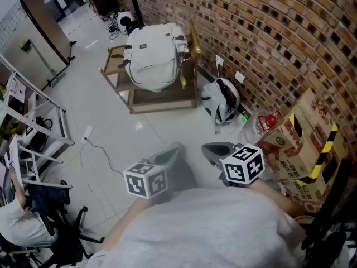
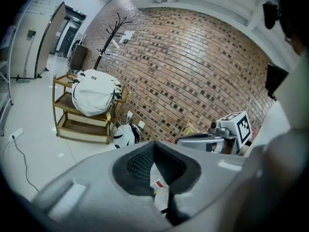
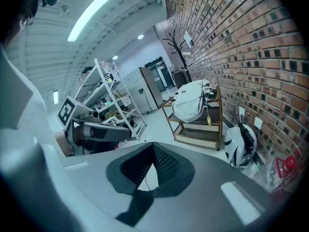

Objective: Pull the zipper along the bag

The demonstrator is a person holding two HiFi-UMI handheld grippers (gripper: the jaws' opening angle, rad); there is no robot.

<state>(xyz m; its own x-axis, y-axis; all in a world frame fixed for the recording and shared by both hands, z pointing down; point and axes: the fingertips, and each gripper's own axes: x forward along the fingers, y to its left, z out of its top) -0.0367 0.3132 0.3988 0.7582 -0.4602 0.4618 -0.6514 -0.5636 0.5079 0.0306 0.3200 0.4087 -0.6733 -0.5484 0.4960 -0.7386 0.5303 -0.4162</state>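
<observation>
Head view: the white bag (image 1: 153, 57) rests on the top shelf of a wooden trolley (image 1: 162, 96) against the brick wall (image 1: 268, 32), well apart from the person. The 2 tools are held close to the body, angled down over the floor. The left tool (image 1: 172, 151) and right tool (image 1: 215, 148) are each clenched on nothing. Judgement: the approach has not begun, the jaws are shut merely for carrying, and the zipper is untouched.

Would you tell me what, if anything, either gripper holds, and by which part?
Nothing: the left gripper and right gripper are both shut and empty.
</observation>
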